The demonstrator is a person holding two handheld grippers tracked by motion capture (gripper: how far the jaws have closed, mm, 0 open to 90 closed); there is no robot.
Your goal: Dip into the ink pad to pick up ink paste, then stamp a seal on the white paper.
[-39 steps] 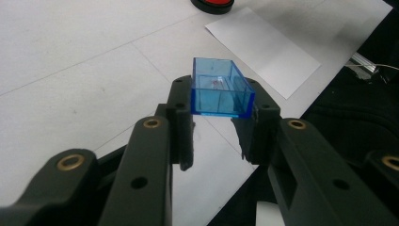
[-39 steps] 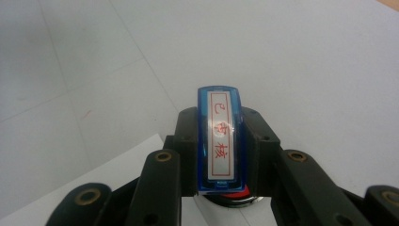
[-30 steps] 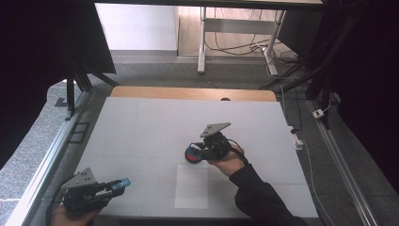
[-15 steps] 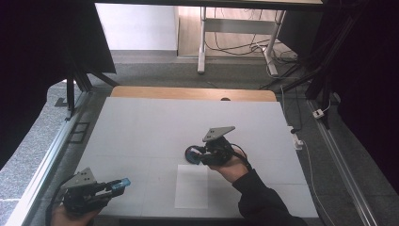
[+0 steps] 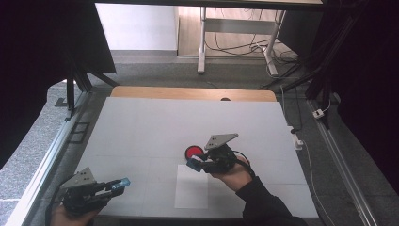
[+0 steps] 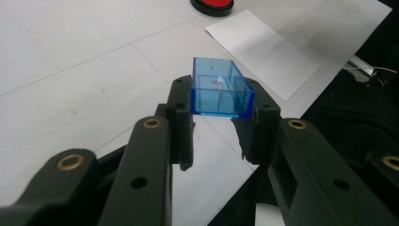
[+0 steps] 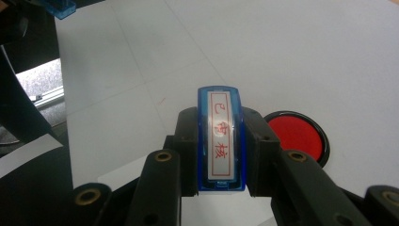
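**Sam:** What do your right jaws have?

**Me:** They are squeezed tight on a blue stamp (image 7: 220, 139). It sits right between them in the right gripper view. Its white face points up at the camera, and it has red signs on it inside a red box. So my right gripper (image 5: 196, 162) is closed on the stamp.

**Sam:** And the left jaws?

**Me:** They are closed on a clear blue cap (image 6: 219, 88). It looks like a little open box. The jaws pinch it on both sides. In the high view the left gripper (image 5: 118, 183) holds the cap out near the front left corner of the bench (image 5: 141, 127).

**Sam:** What is next to the stamp?

**Me:** A round red ink pad (image 5: 194, 151) with a black rim. It lies on the bench just beside my right gripper. In the right gripper view I see it just to the right of the jaws.

**Sam:** Anything else close by?

**Me:** A white sheet of paper (image 5: 192, 187) lies flat on the bench. It is just below my right gripper in the high view, and the ink pad is just past its far edge. My two grippers are well apart, left one low at the bench edge, right one near the middle.
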